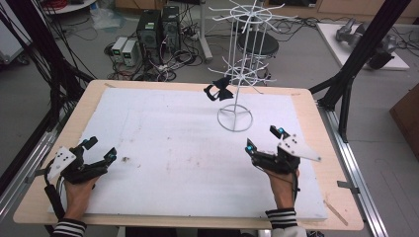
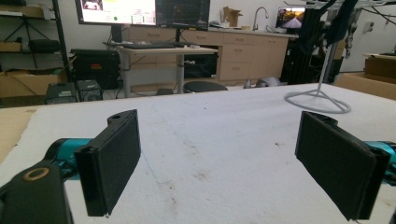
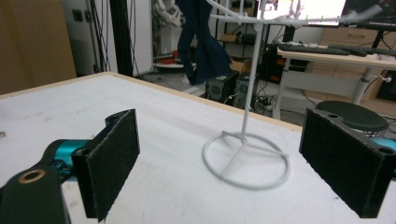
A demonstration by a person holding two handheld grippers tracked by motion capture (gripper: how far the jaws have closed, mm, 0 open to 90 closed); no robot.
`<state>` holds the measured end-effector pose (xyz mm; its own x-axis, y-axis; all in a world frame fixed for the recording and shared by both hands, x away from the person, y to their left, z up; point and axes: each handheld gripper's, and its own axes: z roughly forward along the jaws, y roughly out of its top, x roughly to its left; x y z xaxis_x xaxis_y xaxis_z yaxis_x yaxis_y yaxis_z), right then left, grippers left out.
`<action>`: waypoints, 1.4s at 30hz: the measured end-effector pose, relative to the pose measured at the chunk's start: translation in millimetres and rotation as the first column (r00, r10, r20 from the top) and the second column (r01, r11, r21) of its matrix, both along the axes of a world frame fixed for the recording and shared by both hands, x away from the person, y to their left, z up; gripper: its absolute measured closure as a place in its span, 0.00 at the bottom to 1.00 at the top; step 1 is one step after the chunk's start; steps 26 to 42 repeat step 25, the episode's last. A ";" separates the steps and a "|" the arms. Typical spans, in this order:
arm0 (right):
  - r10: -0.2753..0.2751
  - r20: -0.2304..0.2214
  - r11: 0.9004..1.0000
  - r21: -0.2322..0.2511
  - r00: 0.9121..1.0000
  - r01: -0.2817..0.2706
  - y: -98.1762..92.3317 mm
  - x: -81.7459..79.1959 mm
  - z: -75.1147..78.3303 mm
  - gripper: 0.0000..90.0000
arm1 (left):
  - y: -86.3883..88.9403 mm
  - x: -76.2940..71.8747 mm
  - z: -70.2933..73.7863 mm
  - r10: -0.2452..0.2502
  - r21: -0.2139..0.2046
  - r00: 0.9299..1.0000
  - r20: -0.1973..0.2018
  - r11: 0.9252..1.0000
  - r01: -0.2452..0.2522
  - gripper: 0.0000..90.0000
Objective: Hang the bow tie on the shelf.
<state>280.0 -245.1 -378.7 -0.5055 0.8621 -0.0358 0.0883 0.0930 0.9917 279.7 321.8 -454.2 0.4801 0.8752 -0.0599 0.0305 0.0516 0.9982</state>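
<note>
White wire rack (image 1: pixel 240 59) stands on the foam board (image 1: pixel 168 148); we hold left gripper (image 1: pixel 102 149) and right gripper (image 1: pixel 264 139) with jaws apart, empty.

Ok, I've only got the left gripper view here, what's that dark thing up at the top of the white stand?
Observer: A dark blue cloth item hanging from an arm of the white wire stand.
Operator: Where is my right gripper?
Observer: The right gripper rests near the stand's ring base, jaws apart.
Operator: Anything lying on the board?
Observer: On the white board I see just small dark specks near the left gripper.
</note>
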 end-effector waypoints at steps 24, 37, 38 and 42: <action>-0.112 -0.037 0.991 0.070 0.993 0.114 -33.1 -19.8 -73.2 0.12 | -0.8 -0.1 0.0 -0.001 0.001 1.000 0.002 1.000 0.001 0.16; -0.110 -0.038 0.991 0.072 0.993 0.112 -33.2 -19.8 -73.1 0.12 | -0.7 0.0 0.0 0.001 0.001 1.000 0.001 1.000 -0.001 0.16; -0.110 -0.038 0.991 0.072 0.993 0.112 -33.2 -19.8 -73.1 0.12 | -0.7 0.0 0.0 0.001 0.001 1.000 0.001 1.000 -0.001 0.16; -0.110 -0.038 0.991 0.072 0.993 0.112 -33.2 -19.8 -73.1 0.12 | -0.7 0.0 0.0 0.001 0.001 1.000 0.001 1.000 -0.001 0.16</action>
